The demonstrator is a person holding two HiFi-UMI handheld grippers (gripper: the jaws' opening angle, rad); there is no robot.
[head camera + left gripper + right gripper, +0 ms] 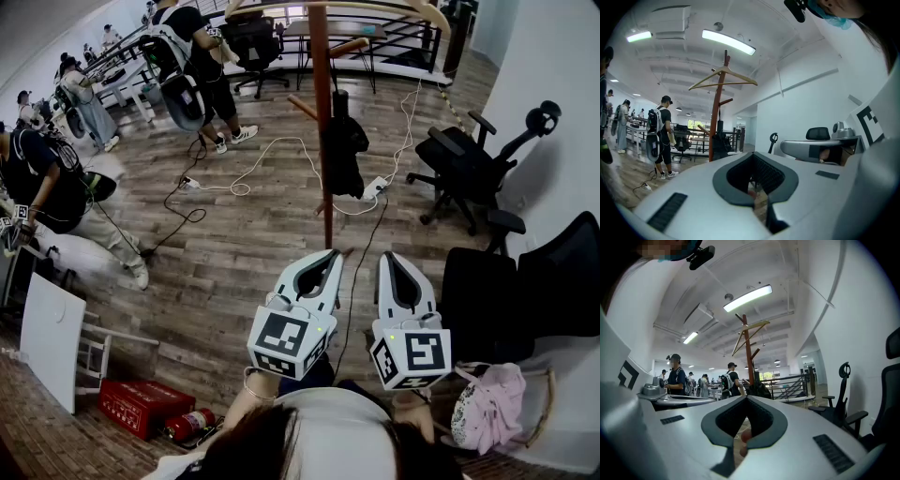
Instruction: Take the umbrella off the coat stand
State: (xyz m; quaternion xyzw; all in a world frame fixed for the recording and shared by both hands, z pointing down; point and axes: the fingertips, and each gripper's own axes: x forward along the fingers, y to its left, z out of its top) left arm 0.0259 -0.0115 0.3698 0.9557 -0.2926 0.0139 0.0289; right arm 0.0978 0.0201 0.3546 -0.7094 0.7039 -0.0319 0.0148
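The black folded umbrella (pixel 344 155) hangs upright against the right side of the reddish-brown wooden coat stand (pixel 322 112), its dark handle end uppermost; which peg carries it, you cannot tell from here. Judge it light but floppy: loose fabric bunched round a stiff core, likely to swing and to slip if you pinch cloth alone. Take hold high up, on the firm neck just under the handle, and lift before pulling away so the loop clears its peg. A pale wooden hanger (pixel 375 7) rests atop the pole, so avoid jolting the stand. Your left gripper (pixel 330 255) and right gripper (pixel 390 258) sit level near your body, well apart from the stand, both with jaws together and nothing between them.
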